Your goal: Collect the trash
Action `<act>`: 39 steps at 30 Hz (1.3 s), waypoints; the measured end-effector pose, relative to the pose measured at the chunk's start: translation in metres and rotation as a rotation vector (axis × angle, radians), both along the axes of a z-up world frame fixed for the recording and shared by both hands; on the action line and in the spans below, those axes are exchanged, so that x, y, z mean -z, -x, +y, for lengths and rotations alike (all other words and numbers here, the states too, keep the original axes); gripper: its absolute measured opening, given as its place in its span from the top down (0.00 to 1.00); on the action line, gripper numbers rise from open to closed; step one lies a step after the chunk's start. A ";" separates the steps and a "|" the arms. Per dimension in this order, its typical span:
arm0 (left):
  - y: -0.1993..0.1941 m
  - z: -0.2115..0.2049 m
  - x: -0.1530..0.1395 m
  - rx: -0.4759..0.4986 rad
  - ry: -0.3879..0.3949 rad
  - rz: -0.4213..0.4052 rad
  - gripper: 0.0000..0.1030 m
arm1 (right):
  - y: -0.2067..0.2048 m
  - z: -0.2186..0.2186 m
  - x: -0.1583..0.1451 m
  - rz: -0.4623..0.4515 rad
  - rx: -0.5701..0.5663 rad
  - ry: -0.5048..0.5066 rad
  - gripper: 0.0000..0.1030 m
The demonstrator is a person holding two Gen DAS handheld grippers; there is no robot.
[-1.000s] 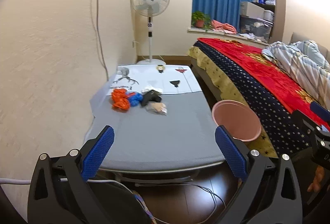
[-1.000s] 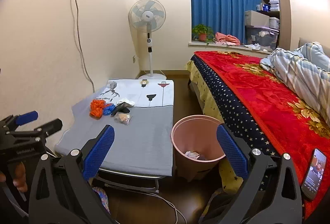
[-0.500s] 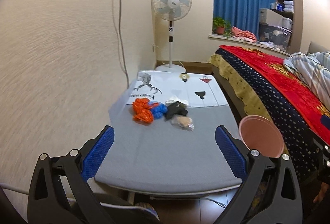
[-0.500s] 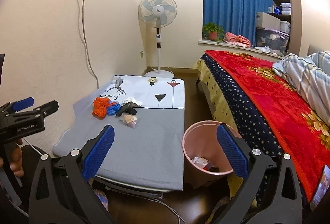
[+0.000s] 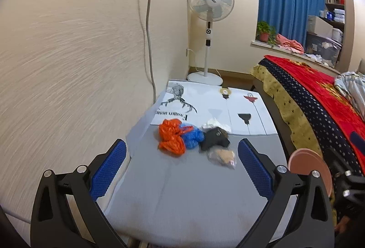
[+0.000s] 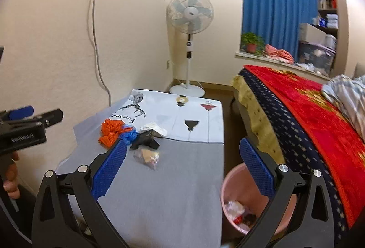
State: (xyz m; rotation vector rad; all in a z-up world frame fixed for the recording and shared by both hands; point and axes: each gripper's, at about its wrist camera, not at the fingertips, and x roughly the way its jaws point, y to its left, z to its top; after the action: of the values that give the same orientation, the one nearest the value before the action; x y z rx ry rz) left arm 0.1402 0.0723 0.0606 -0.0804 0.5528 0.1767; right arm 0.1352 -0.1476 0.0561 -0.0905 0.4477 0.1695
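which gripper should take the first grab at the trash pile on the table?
Probably left. The left gripper is open and frames the trash pile head-on. The right gripper points further right, toward the pink bin.

1. A crumpled orange plastic bag (image 5: 170, 139) lies at the left end of a cluster on the grey counter (image 5: 194, 197).
2. A crumpled blue bag (image 5: 191, 137) touches its right side.
3. A black wrapper (image 5: 214, 140) lies right of the blue one, with white crumpled paper (image 5: 215, 123) just behind it.
4. A clear bag with tan contents (image 5: 222, 156) lies nearest the camera.
5. A pink bin (image 6: 239, 191) stands upright on the floor beside the counter, holding scraps.
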 end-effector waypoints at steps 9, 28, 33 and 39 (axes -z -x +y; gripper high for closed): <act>-0.045 0.023 0.015 -0.064 -0.017 -0.004 0.08 | -0.101 0.038 0.052 0.036 -0.063 0.016 0.05; -0.075 0.058 0.038 -0.136 0.000 0.096 0.08 | -0.230 0.097 0.168 0.246 -0.124 -0.071 0.27; -0.076 0.059 0.041 -0.129 0.000 0.113 0.08 | -0.242 0.104 0.183 0.300 -0.165 -0.075 0.30; -0.078 0.064 0.044 -0.134 0.032 0.132 0.08 | -0.238 0.108 0.181 0.280 -0.199 -0.076 0.86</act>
State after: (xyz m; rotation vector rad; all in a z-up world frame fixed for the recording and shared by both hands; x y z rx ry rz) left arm 0.2186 0.1362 0.0164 -0.1379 0.6820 0.3049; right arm 0.3733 -0.0399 -0.1246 -0.0361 0.7114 0.3979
